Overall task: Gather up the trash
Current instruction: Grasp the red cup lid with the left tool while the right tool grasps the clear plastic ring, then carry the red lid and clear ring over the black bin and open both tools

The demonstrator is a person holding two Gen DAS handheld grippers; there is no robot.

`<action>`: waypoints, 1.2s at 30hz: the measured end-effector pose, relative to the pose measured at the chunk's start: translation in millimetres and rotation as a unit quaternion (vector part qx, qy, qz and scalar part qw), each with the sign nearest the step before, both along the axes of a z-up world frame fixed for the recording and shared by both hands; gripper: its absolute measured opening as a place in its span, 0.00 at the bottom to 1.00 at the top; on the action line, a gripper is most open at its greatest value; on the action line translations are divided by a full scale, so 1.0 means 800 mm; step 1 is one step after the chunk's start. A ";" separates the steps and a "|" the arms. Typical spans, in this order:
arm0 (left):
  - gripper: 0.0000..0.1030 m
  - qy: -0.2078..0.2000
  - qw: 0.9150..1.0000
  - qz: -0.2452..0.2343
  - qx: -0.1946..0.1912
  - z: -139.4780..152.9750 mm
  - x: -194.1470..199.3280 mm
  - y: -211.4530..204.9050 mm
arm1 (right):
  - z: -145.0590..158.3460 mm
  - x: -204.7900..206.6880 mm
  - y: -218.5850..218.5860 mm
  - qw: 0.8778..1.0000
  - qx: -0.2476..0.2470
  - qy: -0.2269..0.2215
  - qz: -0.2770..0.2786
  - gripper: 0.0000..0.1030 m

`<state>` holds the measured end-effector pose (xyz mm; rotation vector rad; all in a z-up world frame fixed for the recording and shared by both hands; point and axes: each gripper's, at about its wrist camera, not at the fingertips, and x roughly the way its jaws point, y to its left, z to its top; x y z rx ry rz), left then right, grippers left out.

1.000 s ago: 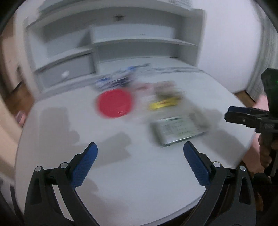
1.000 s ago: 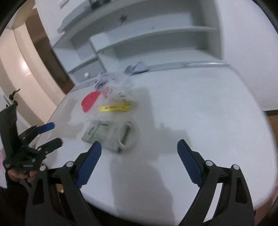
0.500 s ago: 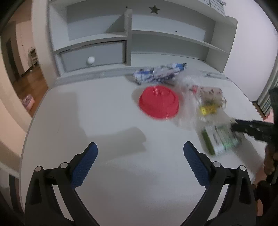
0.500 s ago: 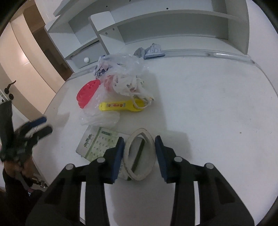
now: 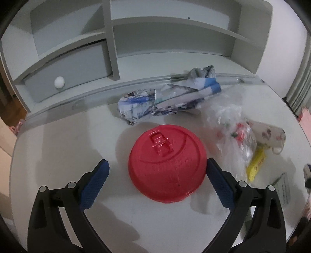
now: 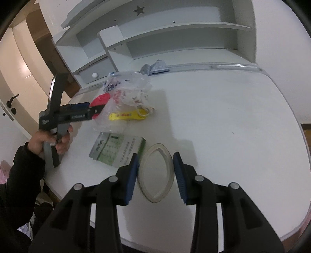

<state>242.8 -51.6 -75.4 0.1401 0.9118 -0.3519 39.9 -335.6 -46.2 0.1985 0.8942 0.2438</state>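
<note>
The right hand-held gripper (image 6: 156,174) is clamped on a squashed clear cup (image 6: 156,173) near the bench (image 6: 223,116) edge. The left hand-held gripper (image 5: 157,180), jaws apart, straddles the red lid (image 5: 167,163). Squeezed thin plastic could spring loose.

Red lid (image 5: 167,165): raised lettering runs along its curve, too faint to read.
Yellow strip (image 6: 126,116): small red marks along its length, none legible.
Green-and-white card (image 6: 118,150): a printed grid of small characters, like a calendar, too small to read.
Crumpled paper (image 5: 167,101): blue and white print, no word can be made out.
Left gripper (image 6: 91,111): a pale line of lettering on its black side, unreadable.
Shelf unit (image 6: 139,10): a grey star sign on its top board.
</note>
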 end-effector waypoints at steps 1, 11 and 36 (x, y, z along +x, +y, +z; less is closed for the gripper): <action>0.91 0.000 1.000 0.000 -0.004 0.000 0.002 0.001 | 0.000 -0.005 -0.004 1.000 0.000 0.000 -0.005 0.36; 0.74 -0.043 0.998 0.037 -0.010 0.052 -0.032 0.026 | 0.013 -0.071 -0.087 0.995 -0.005 -0.021 -0.101 0.36; 0.74 0.053 0.840 -0.537 -0.047 -0.068 -0.480 -0.559 | -0.168 -0.513 -0.366 0.837 0.017 0.089 -0.540 0.36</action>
